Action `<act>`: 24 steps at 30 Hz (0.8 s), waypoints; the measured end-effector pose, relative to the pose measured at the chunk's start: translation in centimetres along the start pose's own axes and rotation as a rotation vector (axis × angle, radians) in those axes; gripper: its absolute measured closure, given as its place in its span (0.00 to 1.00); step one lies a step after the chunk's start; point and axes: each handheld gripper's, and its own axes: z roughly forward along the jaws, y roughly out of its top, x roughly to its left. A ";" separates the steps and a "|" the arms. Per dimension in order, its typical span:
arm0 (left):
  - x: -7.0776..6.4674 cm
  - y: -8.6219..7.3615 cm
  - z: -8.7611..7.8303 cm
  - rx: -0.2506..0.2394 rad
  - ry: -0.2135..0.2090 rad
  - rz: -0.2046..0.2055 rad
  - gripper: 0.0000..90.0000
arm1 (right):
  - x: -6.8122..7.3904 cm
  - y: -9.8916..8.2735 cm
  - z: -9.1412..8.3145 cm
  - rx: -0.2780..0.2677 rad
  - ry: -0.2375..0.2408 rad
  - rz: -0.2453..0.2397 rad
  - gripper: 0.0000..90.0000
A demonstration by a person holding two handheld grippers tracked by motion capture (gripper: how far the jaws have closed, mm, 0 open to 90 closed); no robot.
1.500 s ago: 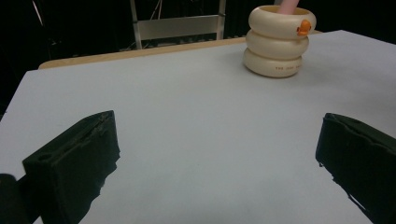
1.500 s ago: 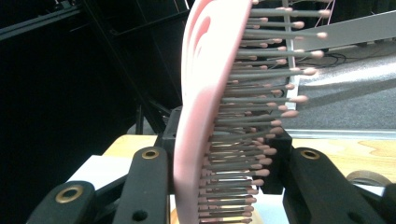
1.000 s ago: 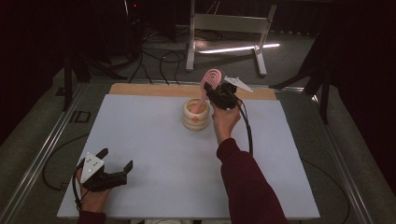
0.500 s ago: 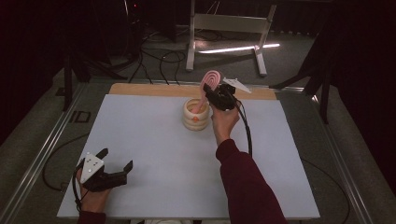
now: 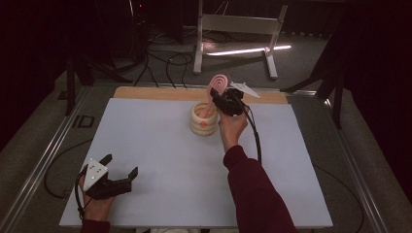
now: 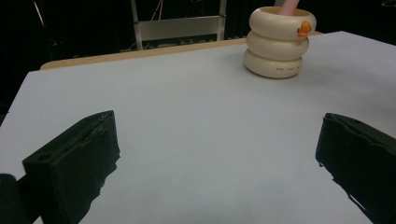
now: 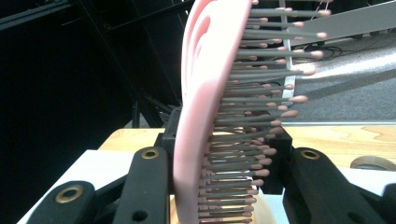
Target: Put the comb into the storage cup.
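Observation:
A pink hairbrush (image 5: 217, 85) stands with its handle down inside a cream ringed holder (image 5: 204, 119) at the back middle of the white table (image 5: 170, 145). My right gripper (image 5: 219, 98) is shut on the brush's head just above the holder. In the right gripper view the pink brush (image 7: 205, 107) with its grey bristles sits clamped between the black jaws. My left gripper (image 5: 121, 170) rests at the front left of the table, open, with nothing between its jaws. In the left gripper view the holder (image 6: 280, 42), with a small orange duck on its rim, stands far ahead.
A wooden strip (image 5: 145, 92) runs along the table's far edge. Behind it stand a white metal frame (image 5: 238, 29) and loose cables on the grey floor. Metal rails (image 5: 43, 160) flank the table on both sides.

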 end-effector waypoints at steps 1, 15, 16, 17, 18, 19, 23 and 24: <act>0.0 0.0 0.0 0.000 0.000 0.000 0.00 | 0.0 0.0 0.0 0.002 0.002 -0.003 0.71; 0.0 0.0 0.0 0.000 -0.001 -0.002 0.00 | 0.2 -0.4 0.4 0.018 0.013 -0.014 0.71; 0.0 0.0 0.0 0.000 -0.001 -0.003 0.00 | 0.2 -0.4 0.4 0.018 0.012 -0.013 0.71; 0.0 0.0 0.0 0.000 -0.001 -0.003 0.00 | 0.2 -0.4 0.4 0.019 0.012 -0.016 0.71; 0.0 0.0 0.0 0.001 -0.001 -0.003 0.00 | 0.2 -0.4 0.4 0.020 0.013 -0.014 0.71; 0.0 0.0 0.0 0.001 -0.001 -0.002 0.00 | 0.2 -0.5 0.4 0.020 0.012 -0.016 0.71; 0.0 0.0 0.0 0.001 -0.001 -0.002 0.00 | 0.3 -0.6 0.5 0.025 0.013 -0.021 0.71; 0.0 0.0 0.0 0.000 -0.001 -0.002 0.00 | 0.4 -0.6 0.5 0.024 0.013 -0.019 0.71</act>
